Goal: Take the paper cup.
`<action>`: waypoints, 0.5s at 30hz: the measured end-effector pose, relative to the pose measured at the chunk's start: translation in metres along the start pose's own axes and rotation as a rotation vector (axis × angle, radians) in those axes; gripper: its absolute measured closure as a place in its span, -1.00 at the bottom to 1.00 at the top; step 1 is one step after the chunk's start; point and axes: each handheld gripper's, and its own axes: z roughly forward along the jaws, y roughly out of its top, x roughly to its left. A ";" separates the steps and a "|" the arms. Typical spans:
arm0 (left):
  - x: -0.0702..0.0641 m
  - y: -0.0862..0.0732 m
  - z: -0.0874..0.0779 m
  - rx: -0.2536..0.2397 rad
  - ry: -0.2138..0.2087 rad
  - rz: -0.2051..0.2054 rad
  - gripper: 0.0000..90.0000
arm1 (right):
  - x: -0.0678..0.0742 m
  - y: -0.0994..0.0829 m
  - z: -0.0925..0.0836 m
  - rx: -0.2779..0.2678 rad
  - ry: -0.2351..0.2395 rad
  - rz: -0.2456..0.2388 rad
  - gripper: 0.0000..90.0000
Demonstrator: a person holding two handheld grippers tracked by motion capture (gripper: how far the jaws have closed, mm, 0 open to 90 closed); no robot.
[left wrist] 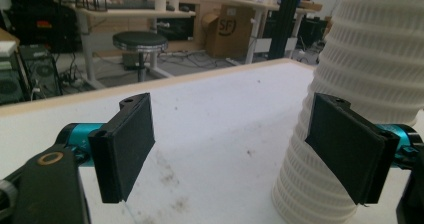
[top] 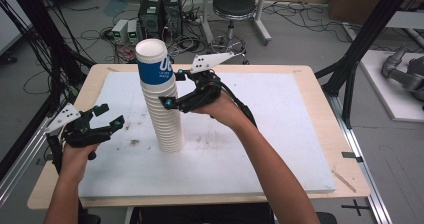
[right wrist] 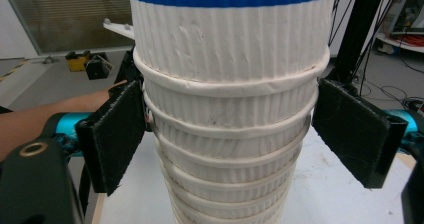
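While its jaws are spread wide on either side of the tall stack of paper cups (right wrist: 230, 129), the right gripper (top: 176, 89) is held at the upper part of that stack, just under the blue-banded top cup (top: 155, 64); no grip is seen. The stack is stood upright on the white board (top: 280, 134). The left gripper (top: 102, 119) is held open too, empty, left of the stack's base.

A tall stack of ribbed white paper cups (top: 162, 101) stands upright on the white board (top: 280, 149), left of its middle and nearer its far edge. The top cup (top: 154, 61) carries a blue band with white lettering, its open mouth facing up.
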 end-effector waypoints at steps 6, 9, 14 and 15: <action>-0.006 0.035 -0.010 -0.052 -0.029 0.030 -0.58 | 0.001 0.003 0.000 0.011 -0.037 -0.014 -0.62; -0.012 0.058 -0.013 -0.054 -0.055 0.064 -0.58 | 0.002 0.003 0.001 0.009 -0.037 -0.019 -0.62; -0.029 0.110 -0.011 -0.081 -0.170 0.091 -0.58 | 0.003 0.003 -0.001 0.016 -0.040 -0.028 -0.61; -0.029 0.110 -0.011 -0.081 -0.170 0.091 -0.58 | 0.003 0.003 -0.001 0.016 -0.040 -0.028 -0.61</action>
